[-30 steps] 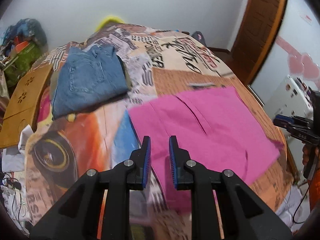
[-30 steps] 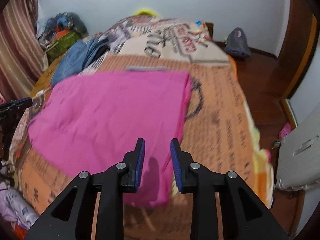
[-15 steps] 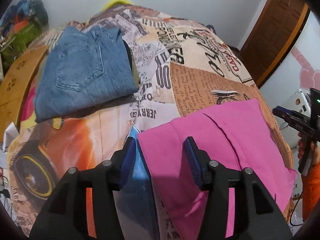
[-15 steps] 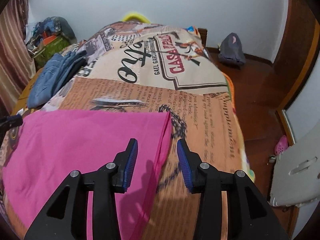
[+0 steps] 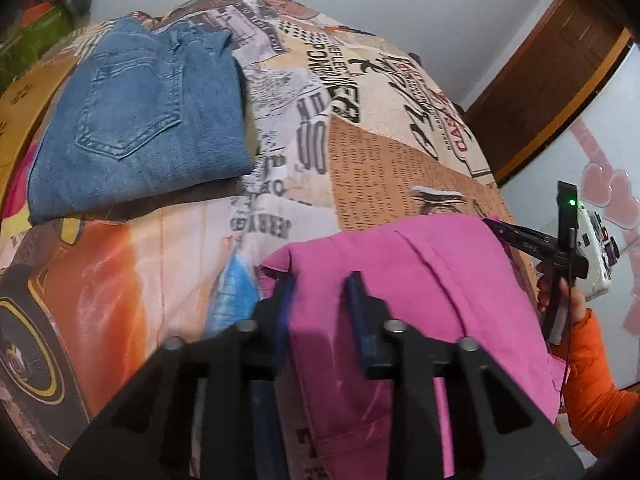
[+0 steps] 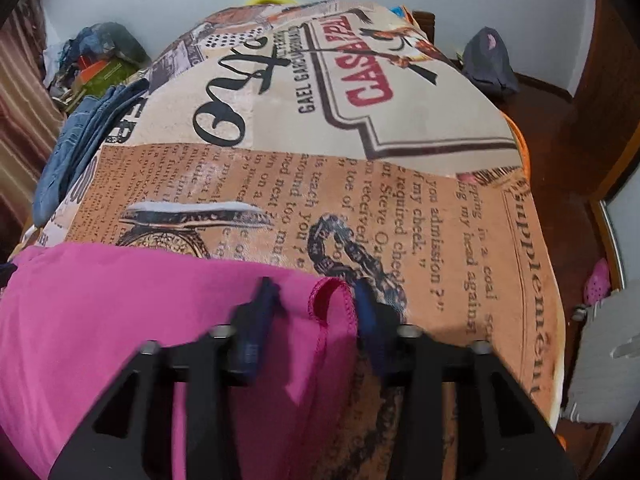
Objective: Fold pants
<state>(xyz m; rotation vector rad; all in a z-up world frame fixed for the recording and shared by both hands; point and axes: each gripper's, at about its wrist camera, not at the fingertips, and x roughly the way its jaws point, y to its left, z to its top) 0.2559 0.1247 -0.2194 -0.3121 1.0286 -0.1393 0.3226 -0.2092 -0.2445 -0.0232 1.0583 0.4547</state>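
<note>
Pink pants (image 5: 420,292) lie on the printed bedspread (image 5: 280,128), near its front edge. My left gripper (image 5: 320,292) is open, its jaws standing either side of the pants' left corner, low on the cloth. My right gripper (image 6: 316,300) is open too, its jaws astride the pants' (image 6: 140,320) stitched right corner, where the hem curls up. The right gripper also shows in the left wrist view (image 5: 520,240), at the pants' far right edge.
Folded blue jeans (image 5: 140,120) lie at the bed's back left and show in the right wrist view (image 6: 80,140). A clutter pile (image 6: 96,60) stands by the left wall. A dark bag (image 6: 488,60) sits on the wooden floor right of the bed. A door (image 5: 560,60) is at right.
Both grippers opened wider and moved forward and down over the pink pants, each now straddling a far corner of the cloth.
</note>
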